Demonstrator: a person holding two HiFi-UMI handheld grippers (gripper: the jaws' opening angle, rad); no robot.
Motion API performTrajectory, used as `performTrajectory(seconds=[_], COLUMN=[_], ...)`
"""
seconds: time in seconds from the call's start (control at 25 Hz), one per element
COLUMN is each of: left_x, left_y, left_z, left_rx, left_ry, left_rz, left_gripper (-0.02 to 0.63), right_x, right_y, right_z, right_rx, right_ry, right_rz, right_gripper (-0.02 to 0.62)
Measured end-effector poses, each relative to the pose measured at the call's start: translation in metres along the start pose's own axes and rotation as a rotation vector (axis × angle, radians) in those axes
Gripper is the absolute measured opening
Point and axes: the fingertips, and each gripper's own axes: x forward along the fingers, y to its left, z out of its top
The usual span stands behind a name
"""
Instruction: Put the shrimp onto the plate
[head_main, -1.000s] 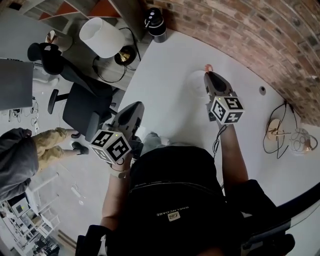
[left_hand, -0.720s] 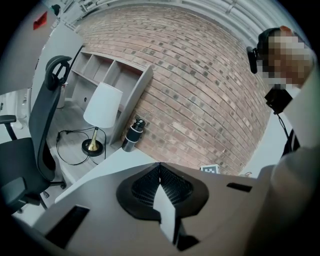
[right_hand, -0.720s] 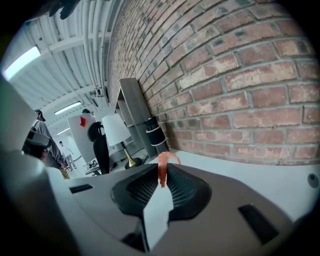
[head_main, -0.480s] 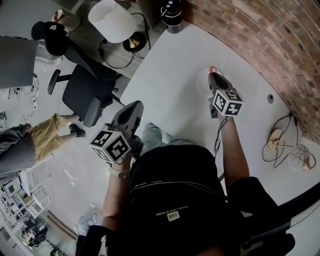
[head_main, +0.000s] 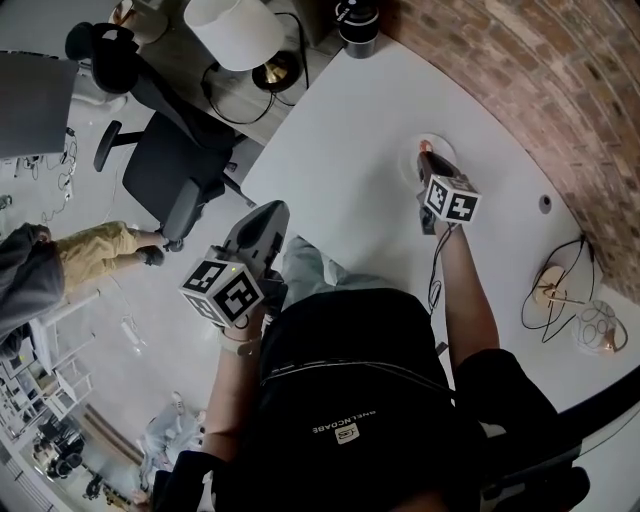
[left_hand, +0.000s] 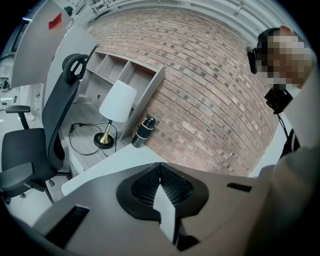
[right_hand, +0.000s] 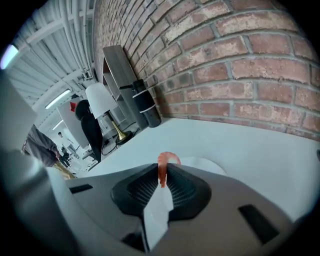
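A small orange-pink shrimp (right_hand: 165, 162) sticks up out of my right gripper (right_hand: 162, 175), whose jaws are shut on it. In the head view the shrimp (head_main: 425, 147) shows at the tip of the right gripper (head_main: 428, 160), right over the white plate (head_main: 443, 149) on the white table (head_main: 340, 150). The plate (right_hand: 205, 166) lies just beyond the jaws in the right gripper view. My left gripper (head_main: 268, 215) hangs off the table's near edge, jaws shut with nothing between them (left_hand: 160, 172).
A brick wall (head_main: 540, 80) curves round the table's far side. A black bottle (head_main: 357, 22) stands at the table's far corner. Cables and small objects (head_main: 560, 290) lie at the right. An office chair (head_main: 165, 170), a lamp (head_main: 235, 25) and a seated person (head_main: 60, 265) are at the left.
My right gripper with the shrimp has moved farther out and now sits over the plate. The head view has shifted; the left gripper has held its place.
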Motion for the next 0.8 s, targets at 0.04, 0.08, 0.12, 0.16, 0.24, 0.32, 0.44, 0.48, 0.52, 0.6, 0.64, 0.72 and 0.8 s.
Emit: performTrajectory(seconds=[0.04, 0.08, 0.12, 0.16, 0.24, 0.32, 0.44, 0.48, 0.52, 0.6, 0.64, 0.72, 0.8], left_x=[-0.001, -0.001, -0.002, -0.003, -0.004, -0.004, -0.005, -0.005, -0.005, -0.006, -0.007, -0.008, -0.009], left_y=[0.001, 0.002, 0.003, 0.004, 0.005, 0.006, 0.007, 0.008, 0.008, 0.009, 0.01, 0.012, 0.013], left_z=[-0.001, -0.002, -0.003, -0.003, -0.004, -0.005, -0.007, -0.007, -0.008, -0.008, -0.009, -0.008, -0.008], left_rx=[-0.002, -0.005, -0.008, -0.01, -0.014, -0.018, -0.024, -0.026, -0.028, -0.031, -0.033, -0.034, -0.035], left_ry=[0.0, 0.0, 0.0, -0.001, -0.002, -0.003, -0.004, -0.004, -0.004, -0.004, -0.005, -0.006, -0.006], left_rz=[0.004, 0.007, 0.011, 0.014, 0.02, 0.024, 0.027, 0.028, 0.028, 0.03, 0.032, 0.034, 0.035], left_gripper=[0.003, 0.003, 0.003, 0.003, 0.003, 0.003, 0.003, 0.003, 0.003, 0.003, 0.003, 0.003, 0.003], right_x=[0.002, 0.004, 0.006, 0.008, 0.011, 0.015, 0.021, 0.023, 0.024, 0.027, 0.028, 0.029, 0.03], right_y=[-0.001, -0.002, -0.003, -0.003, -0.002, 0.0, 0.003, 0.004, 0.004, 0.005, 0.005, 0.005, 0.005], right_z=[-0.002, -0.005, -0.007, -0.008, -0.011, -0.014, -0.021, -0.023, -0.025, -0.029, -0.031, -0.033, -0.035], right_rx=[0.001, 0.005, 0.008, 0.011, 0.012, 0.01, 0.009, 0.008, 0.007, 0.008, 0.01, 0.012, 0.011], right_ry=[0.009, 0.017, 0.023, 0.029, 0.039, 0.052, 0.077, 0.085, 0.092, 0.104, 0.108, 0.114, 0.122], right_rz=[-0.002, -0.002, -0.001, 0.0, 0.006, 0.015, 0.023, 0.024, 0.024, 0.024, 0.023, 0.021, 0.019], right_gripper=[0.052, 0.052, 0.052, 0.052, 0.052, 0.052, 0.052, 0.052, 0.052, 0.052, 0.052, 0.052, 0.052])
